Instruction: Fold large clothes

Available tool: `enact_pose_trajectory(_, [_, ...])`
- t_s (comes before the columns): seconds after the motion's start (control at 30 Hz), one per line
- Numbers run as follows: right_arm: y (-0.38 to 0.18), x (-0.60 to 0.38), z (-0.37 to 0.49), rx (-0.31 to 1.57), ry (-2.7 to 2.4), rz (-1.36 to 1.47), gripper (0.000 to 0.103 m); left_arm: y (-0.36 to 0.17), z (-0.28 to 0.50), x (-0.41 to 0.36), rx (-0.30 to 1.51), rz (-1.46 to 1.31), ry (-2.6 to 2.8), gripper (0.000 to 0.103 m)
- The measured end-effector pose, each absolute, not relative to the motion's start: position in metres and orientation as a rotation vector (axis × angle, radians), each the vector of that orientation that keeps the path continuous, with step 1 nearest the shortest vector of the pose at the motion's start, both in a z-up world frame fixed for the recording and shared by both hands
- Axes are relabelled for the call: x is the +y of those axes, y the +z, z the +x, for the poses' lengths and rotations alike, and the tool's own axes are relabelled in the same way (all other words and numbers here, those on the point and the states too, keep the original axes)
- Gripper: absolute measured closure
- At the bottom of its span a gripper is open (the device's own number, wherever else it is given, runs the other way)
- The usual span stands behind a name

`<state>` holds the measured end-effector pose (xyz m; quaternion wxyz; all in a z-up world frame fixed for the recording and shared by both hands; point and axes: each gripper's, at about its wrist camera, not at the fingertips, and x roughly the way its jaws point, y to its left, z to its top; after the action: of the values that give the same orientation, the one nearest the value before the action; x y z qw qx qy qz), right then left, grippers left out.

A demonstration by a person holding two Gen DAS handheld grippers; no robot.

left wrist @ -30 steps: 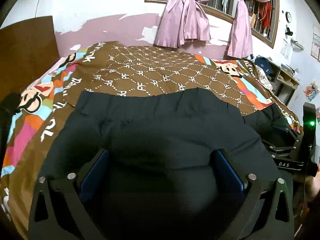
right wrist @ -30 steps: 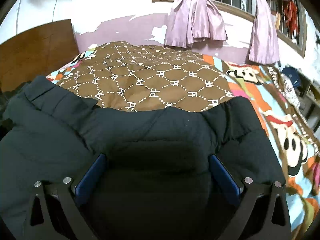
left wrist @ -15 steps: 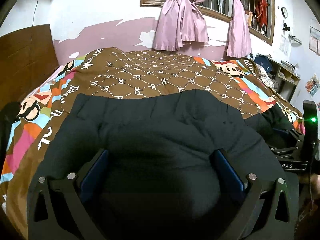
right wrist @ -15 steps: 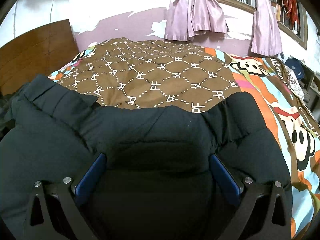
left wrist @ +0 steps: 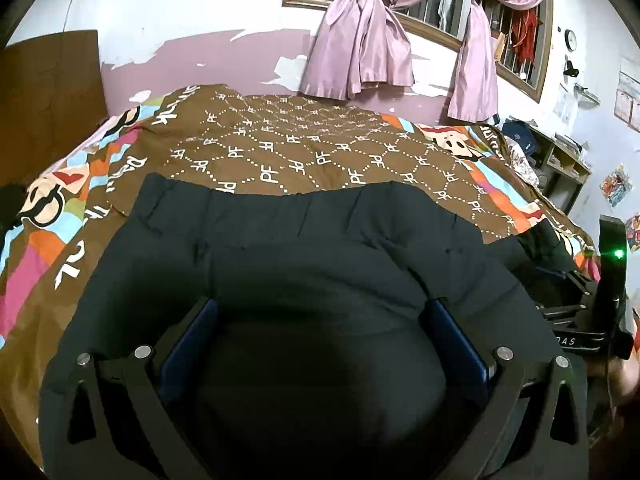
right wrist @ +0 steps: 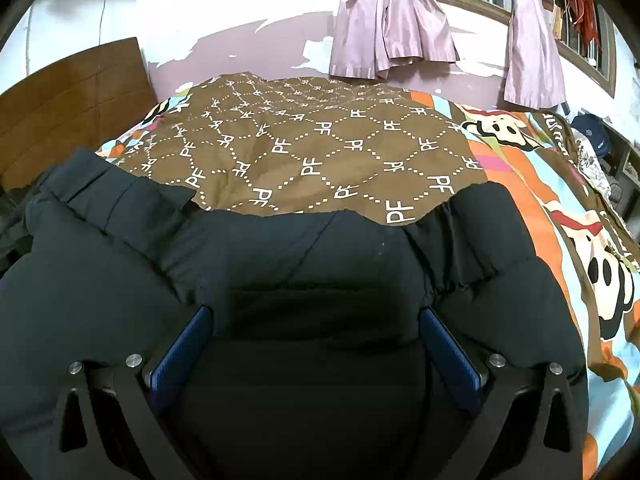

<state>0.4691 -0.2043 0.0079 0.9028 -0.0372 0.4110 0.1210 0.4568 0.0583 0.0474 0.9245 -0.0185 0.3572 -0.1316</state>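
**Carrying the fold over: keep both edges level**

Black puffer jacket [left wrist: 320, 264] lies on the brown patterned bedspread [left wrist: 304, 148], bunched between both claws. Left gripper [left wrist: 320, 344] and right gripper [right wrist: 316, 344]: fingers spread wide with padded fabric filling the gap; real clamp or loose, cannot tell. My read: move the 2 grippers forward in step, same height, lay the edge flat, then let go.

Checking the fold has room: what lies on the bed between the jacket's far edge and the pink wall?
Only bare brown patterned bedspread lies between the dark jacket and the wall; both wrist views show it.
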Motion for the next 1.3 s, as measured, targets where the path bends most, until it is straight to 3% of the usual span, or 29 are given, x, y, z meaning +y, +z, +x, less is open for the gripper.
enact_pose_trajectory(1.3, [0.021,-0.208,0.441,0.745,0.218,-0.093,0.0,0.042,0.425,0.049,0.62,-0.006,-0.235,0.001])
